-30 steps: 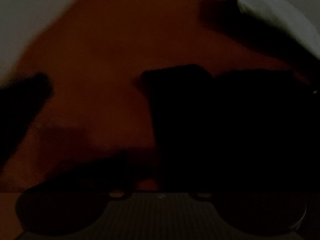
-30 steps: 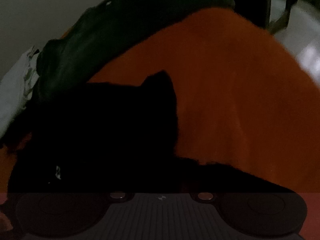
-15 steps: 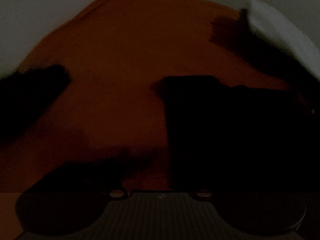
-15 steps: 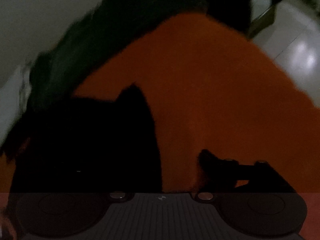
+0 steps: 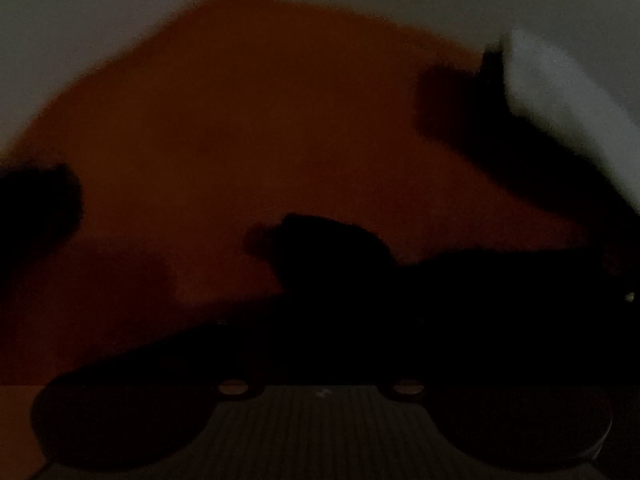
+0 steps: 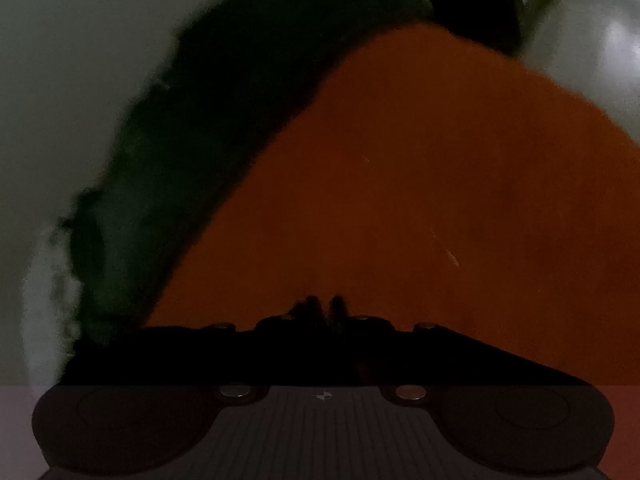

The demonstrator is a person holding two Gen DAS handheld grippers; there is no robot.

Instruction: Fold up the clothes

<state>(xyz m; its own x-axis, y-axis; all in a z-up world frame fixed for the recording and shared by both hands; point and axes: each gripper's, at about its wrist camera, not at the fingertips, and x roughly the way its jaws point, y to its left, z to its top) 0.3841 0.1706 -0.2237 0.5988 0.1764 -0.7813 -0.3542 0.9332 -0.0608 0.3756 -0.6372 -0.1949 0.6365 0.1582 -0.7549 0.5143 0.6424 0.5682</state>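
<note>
orange garment (image 6: 420,184) fills the middle and right of the right wrist view, spread flat, and takes the centre of the left wrist view too (image 5: 248,152). in the right wrist view no longer half covered by the black shape that blocked the lower left a second ago; more open cloth showing now.

right gripper (image 6: 324,312) low at the bottom centre, fingertips drawn together with only a slit between them, where half a second ago the one in view sat well off to the lower right. looks pressed together; whether a pinch of the orange cloth sits between cannot be told in this dark.

left gripper (image 5: 320,264): only a black mass at lower centre and right, lower in frame than before; spread or pressed together cannot be told.

dark green garment (image 6: 208,128) arcs along the upper left edge of the orange one, touching it. pale cloth (image 5: 568,104) at the upper right of the left wrist view.

judged: closing done at the near edge, so a fold lift likely next.
</note>
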